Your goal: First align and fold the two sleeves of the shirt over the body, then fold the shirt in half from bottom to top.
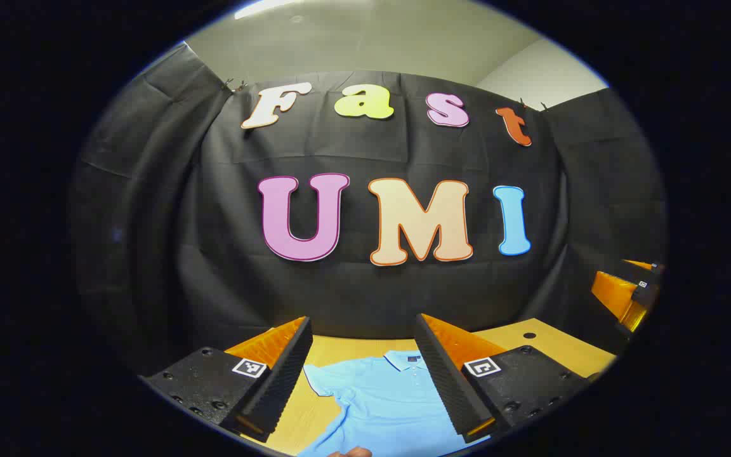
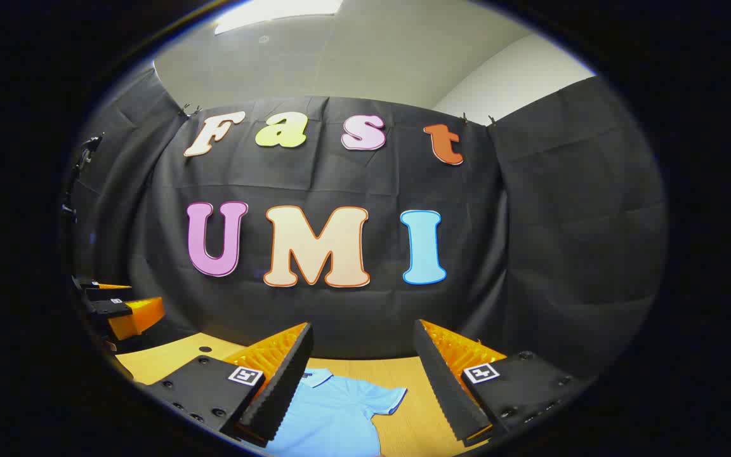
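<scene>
My left gripper (image 1: pixel 362 374) and right gripper (image 2: pixel 360 381) both spread wide, holding nothing, above the table (image 1: pixel 549 346), light blue shirt (image 1: pixel 391 400) lying flat, collar toward the far edge, sleeves apparently unfolded.

A plain light-blue polo shirt (image 1: pixel 391 400), its collar and sleeve cuffs edged with a thin white line; a warm yellow-tan wood-grain worktop (image 1: pixel 549 346) beneath; black creased cloth wall (image 1: pixel 353 292) behind; pale grey-white ceiling (image 1: pixel 365 38) above.

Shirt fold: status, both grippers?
Left gripper open, above shirt. Right gripper open, empty. Shirt flat on table, sleeves unfolded. Nothing in the way.
</scene>
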`<state>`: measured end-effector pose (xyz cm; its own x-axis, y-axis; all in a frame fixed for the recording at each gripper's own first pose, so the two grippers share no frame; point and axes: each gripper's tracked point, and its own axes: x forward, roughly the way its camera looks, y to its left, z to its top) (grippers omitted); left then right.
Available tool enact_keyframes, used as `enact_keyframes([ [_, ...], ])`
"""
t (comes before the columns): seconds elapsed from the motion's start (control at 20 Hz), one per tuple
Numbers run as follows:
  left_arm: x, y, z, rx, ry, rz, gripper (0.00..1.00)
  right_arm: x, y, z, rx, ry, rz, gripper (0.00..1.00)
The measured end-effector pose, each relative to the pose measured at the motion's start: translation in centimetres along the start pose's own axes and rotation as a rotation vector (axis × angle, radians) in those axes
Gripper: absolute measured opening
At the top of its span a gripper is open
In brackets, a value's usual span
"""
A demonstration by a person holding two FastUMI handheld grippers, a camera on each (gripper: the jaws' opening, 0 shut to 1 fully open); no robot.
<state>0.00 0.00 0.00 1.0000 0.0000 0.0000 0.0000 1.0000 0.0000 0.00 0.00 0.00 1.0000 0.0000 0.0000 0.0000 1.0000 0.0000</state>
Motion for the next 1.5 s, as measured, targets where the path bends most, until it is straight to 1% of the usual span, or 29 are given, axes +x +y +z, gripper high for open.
enact_keyframes([
  [0.3, 0.3, 0.6, -0.1, 0.025, -0.001, 0.008, 0.96, 0.1, 1.8, -0.4, -0.008, 0.005, 0.034, 0.98],
  [0.45, 0.8, 1.0, -0.2, 0.020, 0.001, 0.016, 0.97, 0.4, 2.7, -0.6, -0.007, 0.013, 0.049, 0.98],
  [0.6, 0.9, 1.4, -0.5, 0.017, 0.005, 0.022, 0.96, 0.7, 3.0, -0.7, -0.011, 0.018, 0.048, 0.98],
  [0.75, 1.4, 1.4, -0.6, 0.019, 0.004, 0.012, 0.96, 1.2, 2.9, -1.0, -0.011, 0.020, 0.040, 0.98],
  [0.85, 1.8, 1.4, -0.8, 0.019, 0.005, 0.010, 0.96, 1.8, 2.9, -1.7, -0.012, 0.035, 0.035, 0.98],
  [1.1, 3.0, 1.3, -0.8, 0.019, -0.005, -0.007, 0.96, 5.2, 2.3, -3.8, -0.022, 0.075, 0.010, 0.98],
  [1.2, 3.7, 1.4, -1.0, 0.019, -0.003, -0.013, 0.96, 7.1, 1.8, -4.6, -0.029, 0.083, -0.006, 1.00],
  [1.5, 5.4, 2.5, -2.1, 0.029, 0.021, -0.001, 0.96, 12.4, 0.6, -9.0, -0.048, 0.142, -0.056, 1.00],
])
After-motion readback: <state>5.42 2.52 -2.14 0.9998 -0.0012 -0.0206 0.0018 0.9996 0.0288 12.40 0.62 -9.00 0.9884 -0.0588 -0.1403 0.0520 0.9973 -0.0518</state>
